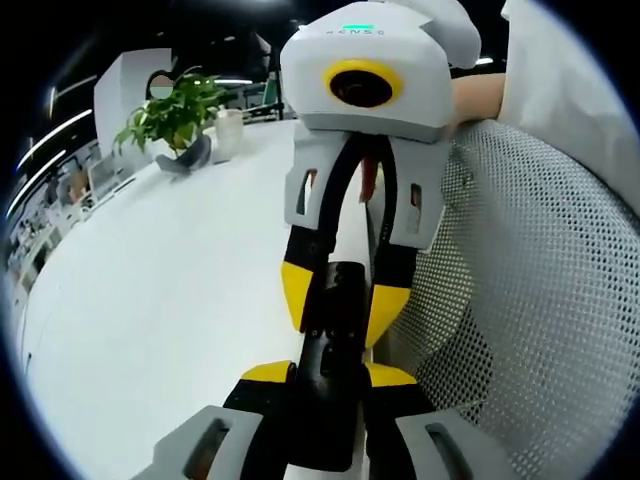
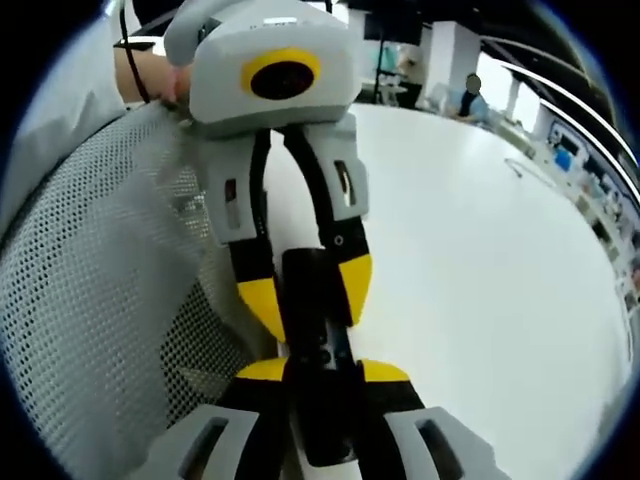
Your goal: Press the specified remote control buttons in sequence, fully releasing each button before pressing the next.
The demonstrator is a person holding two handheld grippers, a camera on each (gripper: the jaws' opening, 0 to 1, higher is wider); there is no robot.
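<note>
A black remote control (image 1: 330, 410) is held above the white table (image 1: 160, 290), gripped at both ends. My left gripper (image 1: 330, 375) is shut on its near end, yellow-tipped jaws on either side. Facing it from the top of the left gripper view, my right gripper (image 1: 340, 300) is shut on the far end. In the right gripper view the same remote (image 2: 322, 420) runs up from my right gripper (image 2: 322, 372) to the left gripper (image 2: 308, 290), which clamps it from above. Small buttons show faintly on the remote's face.
A grey mesh chair back (image 1: 530, 300) stands close beside the grippers, also the mesh (image 2: 90, 300) in the right gripper view. A potted plant (image 1: 175, 115) and a white cup (image 1: 228, 130) sit at the table's far end. A hand (image 1: 480, 95) holds the right gripper.
</note>
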